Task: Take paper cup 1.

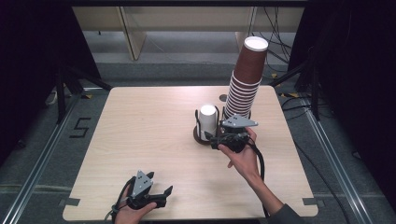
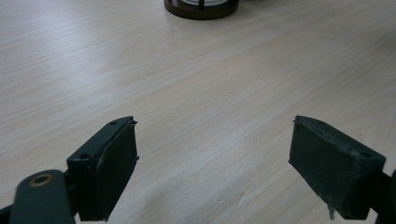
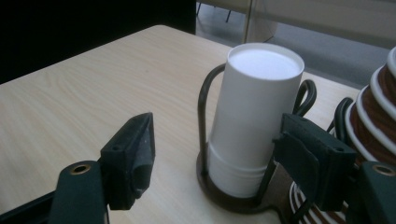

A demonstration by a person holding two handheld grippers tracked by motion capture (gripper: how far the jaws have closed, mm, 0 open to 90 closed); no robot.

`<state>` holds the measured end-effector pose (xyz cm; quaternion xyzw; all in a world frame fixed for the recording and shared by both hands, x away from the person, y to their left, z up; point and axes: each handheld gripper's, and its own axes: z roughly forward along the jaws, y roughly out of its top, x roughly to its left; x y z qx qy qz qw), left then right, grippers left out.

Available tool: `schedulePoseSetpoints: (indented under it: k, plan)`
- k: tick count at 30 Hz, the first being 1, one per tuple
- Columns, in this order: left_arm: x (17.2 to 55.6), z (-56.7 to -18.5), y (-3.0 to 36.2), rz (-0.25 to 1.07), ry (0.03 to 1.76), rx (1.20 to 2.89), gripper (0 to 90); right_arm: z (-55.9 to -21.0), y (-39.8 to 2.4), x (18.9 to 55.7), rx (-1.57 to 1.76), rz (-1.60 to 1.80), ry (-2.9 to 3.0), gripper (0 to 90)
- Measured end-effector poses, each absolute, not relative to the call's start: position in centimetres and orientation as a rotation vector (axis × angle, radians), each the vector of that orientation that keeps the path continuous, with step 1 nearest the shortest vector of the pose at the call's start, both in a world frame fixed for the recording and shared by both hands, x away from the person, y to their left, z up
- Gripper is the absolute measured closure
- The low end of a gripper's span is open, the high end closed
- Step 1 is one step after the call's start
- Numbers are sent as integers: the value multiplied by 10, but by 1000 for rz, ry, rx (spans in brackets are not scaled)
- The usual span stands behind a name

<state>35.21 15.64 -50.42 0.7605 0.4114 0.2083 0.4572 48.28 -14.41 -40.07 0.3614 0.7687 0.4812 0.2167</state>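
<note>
Upturned white cups (image 3: pixel 254 121) nested in a dark wire holder (image 3: pixel 205 116) mid-table, tall stack of brown cups (image 1: pixel 246 77) just right. Right gripper (image 1: pixel 214 136) beside the holder, jaws apart, gripping nothing. Left gripper (image 1: pixel 161 189) at near edge, spread, empty.

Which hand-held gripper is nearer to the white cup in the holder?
Right. The right hand-held gripper is just beside the white cup, its jaws apart and not pressing it. The left hand-held gripper is far off at the table's near edge, jaws open.
</note>
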Motion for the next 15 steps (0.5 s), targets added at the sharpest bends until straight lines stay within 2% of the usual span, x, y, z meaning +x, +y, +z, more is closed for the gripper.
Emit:
schedulePoseSetpoints:
  k: [15]
  plan:
    - [351, -504, 156, 505, 1007, 1875, 149, -391, -121, 518, 1058, 1245, 2038, 299]
